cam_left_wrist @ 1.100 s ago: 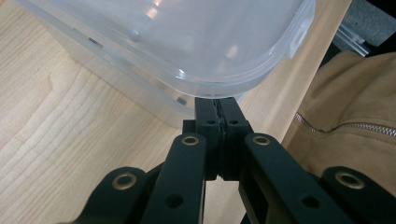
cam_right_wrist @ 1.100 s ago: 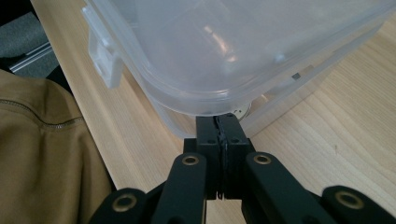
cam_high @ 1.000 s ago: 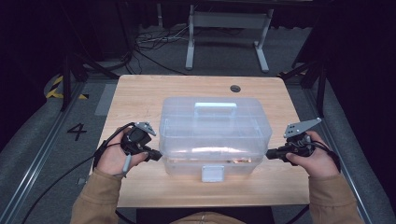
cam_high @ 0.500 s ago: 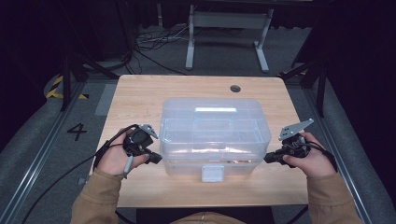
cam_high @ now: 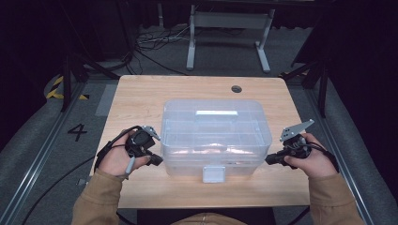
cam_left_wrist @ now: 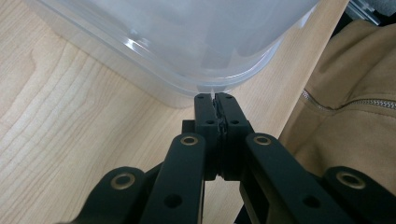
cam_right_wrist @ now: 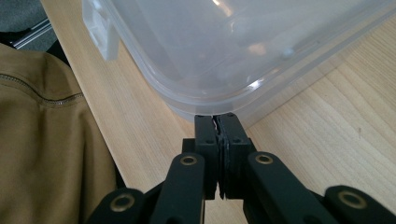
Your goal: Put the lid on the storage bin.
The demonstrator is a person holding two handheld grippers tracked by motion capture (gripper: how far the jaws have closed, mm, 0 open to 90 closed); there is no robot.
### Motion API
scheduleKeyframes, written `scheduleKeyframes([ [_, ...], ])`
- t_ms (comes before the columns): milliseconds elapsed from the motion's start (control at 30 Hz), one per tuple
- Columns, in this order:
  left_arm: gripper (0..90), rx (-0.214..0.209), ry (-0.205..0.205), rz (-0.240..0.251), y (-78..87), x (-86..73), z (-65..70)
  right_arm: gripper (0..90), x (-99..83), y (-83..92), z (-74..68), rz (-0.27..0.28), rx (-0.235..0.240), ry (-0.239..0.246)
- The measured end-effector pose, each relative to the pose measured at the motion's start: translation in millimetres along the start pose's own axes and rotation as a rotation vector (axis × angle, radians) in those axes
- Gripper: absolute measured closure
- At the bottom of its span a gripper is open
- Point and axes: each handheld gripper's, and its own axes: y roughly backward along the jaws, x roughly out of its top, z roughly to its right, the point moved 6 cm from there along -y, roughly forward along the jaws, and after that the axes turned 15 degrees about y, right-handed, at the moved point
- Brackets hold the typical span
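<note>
Between my two grippers sat the box (cam_high: pixel 216 138), a clear plastic one with its lid on, a flat handle (cam_high: pixel 217 113) lying on top and a white latch (cam_high: pixel 213 174) at the middle of the near side. It stood on the table (cam_high: pixel 141 98) toward my edge, long side facing me. I held my left gripper (cam_high: pixel 156 160) low at the box's near left corner, tips pointed inward at the wall just under the lid's rim. Its jaws were closed against each other with nothing between them; in the left gripper view the left gripper (cam_left_wrist: pixel 215 99) had its tips right at the curved rim of the box (cam_left_wrist: pixel 187 42), so close that I could not tell whether they touched. I held my right gripper (cam_high: pixel 271 160) the same way at the near right corner, jaws also pressed together and empty. In the right gripper view the right gripper (cam_right_wrist: pixel 216 117) met the rounded lip of the box (cam_right_wrist: pixel 243 46) at the corner, again touching or just short of it, and the latch (cam_right_wrist: pixel 103 35) showed farther along the front wall. My sleeves (cam_high: pixel 96 199) came in low on either side, and my jacket (cam_left_wrist: pixel 355 88) lay just past the table edge. A small dark hole (cam_high: pixel 236 88) sat in the far part of the tabletop, well apart from the box.
</note>
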Motion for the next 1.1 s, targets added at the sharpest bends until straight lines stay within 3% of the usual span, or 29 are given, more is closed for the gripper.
scheduleKeyframes([
  [167,88.0,-0.015,0.001,-0.006,-0.1,-1.2,0.0,84.4,-4.1,-1.1,0.3,-0.029,0.005,-0.011],
  [300,85.7,-0.024,0.005,0.001,2.1,-2.3,-0.6,82.3,-7.1,-1.7,1.4,-0.025,0.023,-0.021],
  [567,82.9,-0.025,0.012,0.02,3.8,-1.1,-2.0,78.1,-9.0,1.4,2.9,-0.026,0.011,-0.026],
  [733,79.7,-0.033,0.037,0.081,11.8,-0.5,-7.5,72.2,-8.4,7.4,6.2,0.004,-0.021,-0.033],
  [900,78.1,-0.033,0.079,0.175,22.4,-1.5,-13.7,66.0,-6.9,17.1,11.0,0.046,-0.054,-0.054],
  [1100,77.6,-0.006,0.13,0.289,34.1,-4.2,-21.3,61.0,-0.1,28.5,22.3,0.147,-0.137,-0.082],
])
